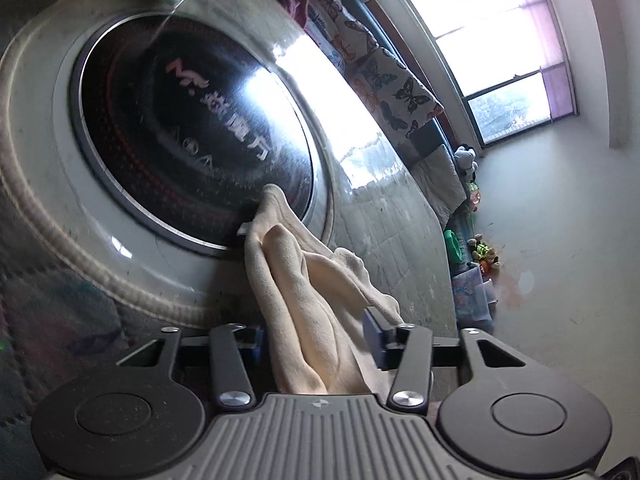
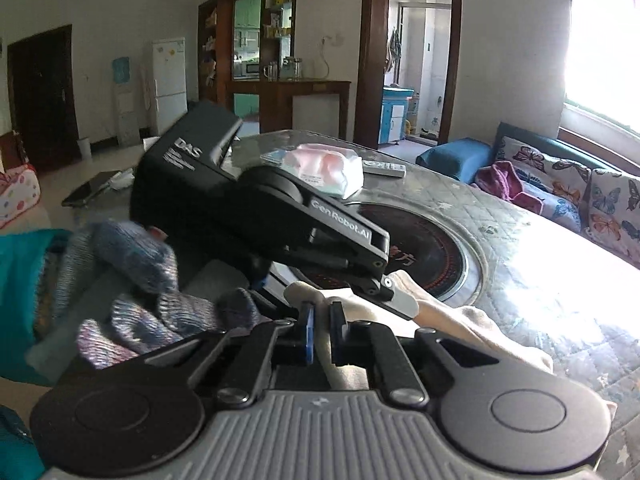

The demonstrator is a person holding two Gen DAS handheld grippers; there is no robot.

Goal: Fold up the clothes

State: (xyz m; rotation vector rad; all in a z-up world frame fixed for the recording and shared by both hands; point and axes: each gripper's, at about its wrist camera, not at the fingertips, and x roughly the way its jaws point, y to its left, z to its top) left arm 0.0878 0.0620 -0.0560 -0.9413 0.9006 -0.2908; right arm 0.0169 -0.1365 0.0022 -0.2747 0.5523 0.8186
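Note:
A cream-coloured cloth point(image 1: 312, 300) lies bunched on the quilted table cover, its far end over the rim of a round black glass plate point(image 1: 180, 132). My left gripper point(image 1: 316, 344) is open, its blue-padded fingers point(image 1: 374, 340) standing either side of the cloth's near end. In the right wrist view the same cloth point(image 2: 460, 320) trails to the right across the table. My right gripper point(image 2: 325, 334) is shut on the cloth's edge. The left gripper's black body point(image 2: 280, 216) sits just above and ahead of it, held by a gloved hand point(image 2: 136, 276).
The table carries a quilted cover point(image 2: 540, 264), a soft pink-and-white pack point(image 2: 328, 170) and a remote point(image 2: 384, 168) at its far side. A sofa with butterfly-print cushions point(image 2: 568, 192) runs along the window wall. A fridge point(image 2: 168, 84) and shelves stand farther back.

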